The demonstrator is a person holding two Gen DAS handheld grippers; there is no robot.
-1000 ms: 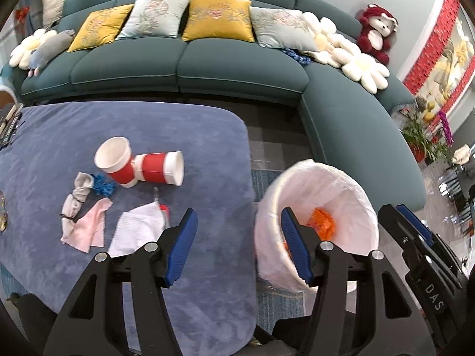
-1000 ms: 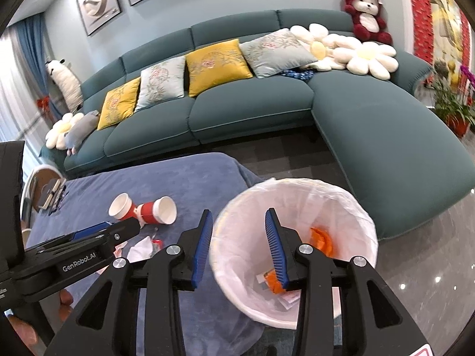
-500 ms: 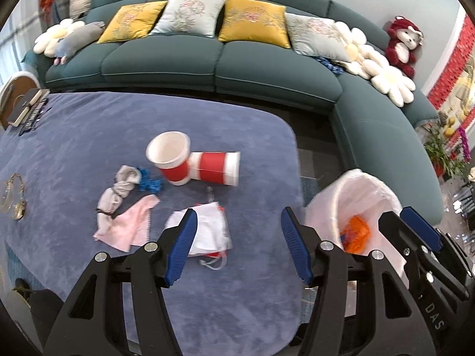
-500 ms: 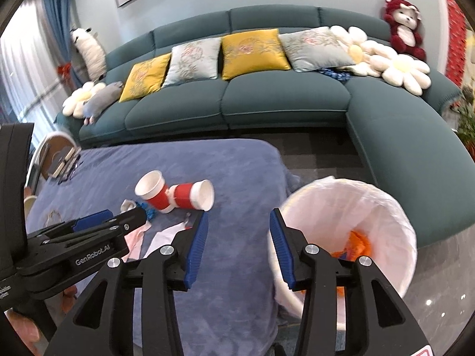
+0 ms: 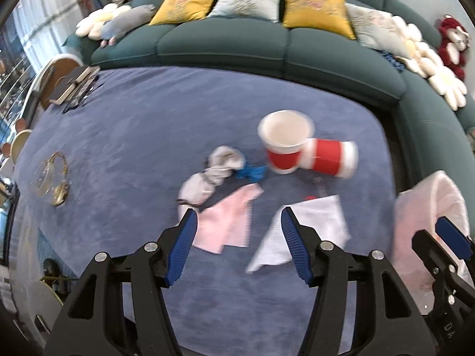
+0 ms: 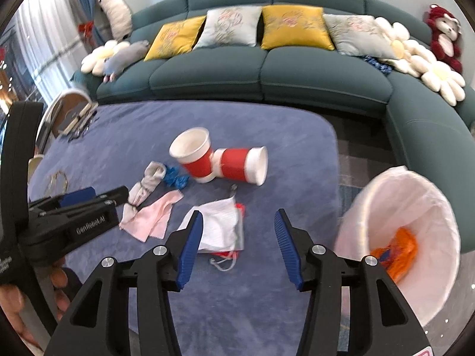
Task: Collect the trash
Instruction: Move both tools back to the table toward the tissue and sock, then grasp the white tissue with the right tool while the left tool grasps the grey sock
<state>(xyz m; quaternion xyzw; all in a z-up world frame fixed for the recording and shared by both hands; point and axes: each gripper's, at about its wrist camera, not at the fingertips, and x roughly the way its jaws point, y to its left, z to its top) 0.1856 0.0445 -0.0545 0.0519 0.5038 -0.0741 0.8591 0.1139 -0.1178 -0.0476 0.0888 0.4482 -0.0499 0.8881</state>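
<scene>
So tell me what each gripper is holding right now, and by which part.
Nothing is held. The left gripper is open above the pink cloth, and the right gripper is open over the white cloth.

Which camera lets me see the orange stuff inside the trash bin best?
The right wrist view: it looks down into the white-lined trash bin, so the orange trash at the bottom shows. The left wrist view catches only the bin's edge, and the orange trash is hidden.

A curved teal sofa (image 6: pixel 267 71) with cushions (image 6: pixel 292 26) backs a blue-covered table (image 6: pixel 267 124).
</scene>
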